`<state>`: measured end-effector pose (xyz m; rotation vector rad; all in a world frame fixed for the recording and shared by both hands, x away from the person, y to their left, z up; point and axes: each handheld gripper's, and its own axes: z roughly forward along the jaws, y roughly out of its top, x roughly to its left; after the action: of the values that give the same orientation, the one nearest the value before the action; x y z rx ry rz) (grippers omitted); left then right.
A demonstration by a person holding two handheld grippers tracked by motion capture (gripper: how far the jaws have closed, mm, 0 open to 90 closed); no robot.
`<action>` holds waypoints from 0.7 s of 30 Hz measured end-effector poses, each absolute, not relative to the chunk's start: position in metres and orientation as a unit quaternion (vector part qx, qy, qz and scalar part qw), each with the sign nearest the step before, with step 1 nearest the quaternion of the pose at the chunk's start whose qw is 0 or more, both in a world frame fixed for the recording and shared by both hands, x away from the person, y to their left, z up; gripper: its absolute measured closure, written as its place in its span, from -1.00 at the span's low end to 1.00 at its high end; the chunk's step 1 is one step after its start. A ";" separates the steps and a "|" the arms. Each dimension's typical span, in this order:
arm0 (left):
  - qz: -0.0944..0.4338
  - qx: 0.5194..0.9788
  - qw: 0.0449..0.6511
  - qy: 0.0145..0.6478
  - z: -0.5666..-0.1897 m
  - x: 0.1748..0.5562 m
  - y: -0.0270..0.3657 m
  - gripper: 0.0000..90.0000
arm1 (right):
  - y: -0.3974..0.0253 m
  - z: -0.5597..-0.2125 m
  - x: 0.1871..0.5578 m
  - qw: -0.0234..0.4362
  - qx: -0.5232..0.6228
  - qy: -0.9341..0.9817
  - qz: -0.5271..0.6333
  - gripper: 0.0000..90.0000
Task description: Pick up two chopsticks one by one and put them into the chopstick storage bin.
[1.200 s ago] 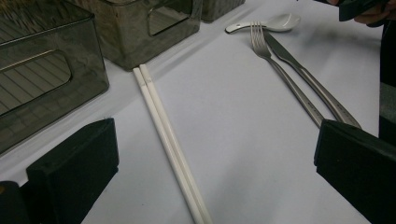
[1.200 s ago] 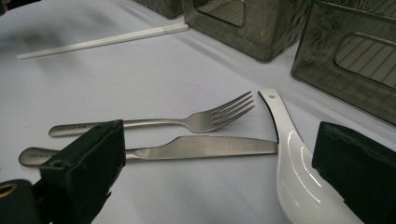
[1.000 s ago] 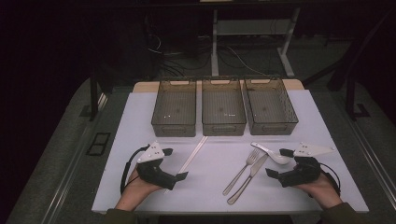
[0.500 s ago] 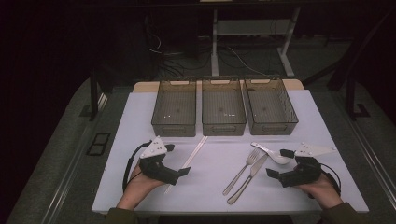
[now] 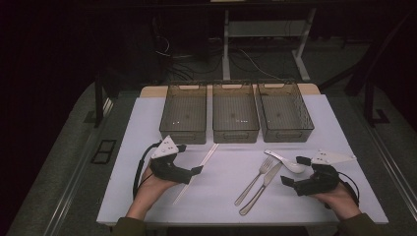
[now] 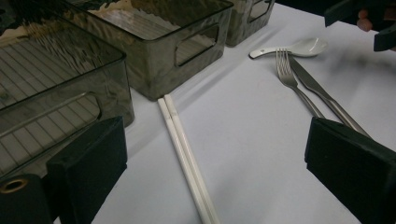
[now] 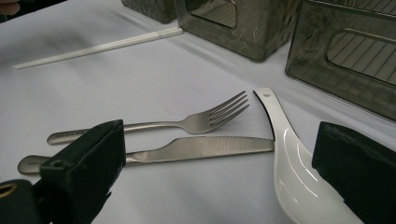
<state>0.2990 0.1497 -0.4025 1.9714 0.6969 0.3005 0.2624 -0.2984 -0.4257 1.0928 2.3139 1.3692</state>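
A: Where do things stand?

B: The left gripper is low over the chopsticks, jaws spread wide with one on each side of the pair and nothing between them held. The chopsticks lie side by side on the white table, running from just before the gap between the left bin and the middle bin back toward the near edge, left of centre.

A: And the other hand?

B: The right gripper rests near the near-right corner, also wide open and empty, with the spoon lying between its jaws. The fork and knife lie just beside the spoon, toward the middle.

A: What might go wrong?

B: I'd worry about the chopsticks. They are thin and lie flat, so a close that comes in too high could catch one stick and roll the other away. A grip far from the middle may let them tip. On the right, the spoon's handle lies against the knife, so lifting it could drag the knife along.
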 end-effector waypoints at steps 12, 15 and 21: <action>0.120 0.815 0.486 0.290 -0.404 0.312 0.137 -0.85 | -0.299 -0.425 0.262 0.123 0.377 0.788 0.470 -0.94; 0.119 0.819 0.483 0.288 -0.405 0.315 0.133 -0.83 | -0.300 -0.425 0.262 0.125 0.378 0.787 0.471 -0.94; 0.122 0.817 0.485 0.288 -0.407 0.323 0.126 -0.70 | -0.300 -0.425 0.262 0.125 0.377 0.788 0.470 -0.93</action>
<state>0.3234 0.1264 -0.4065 1.9892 0.7007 0.2968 0.2623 -0.2996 -0.4253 1.0978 2.2962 1.3692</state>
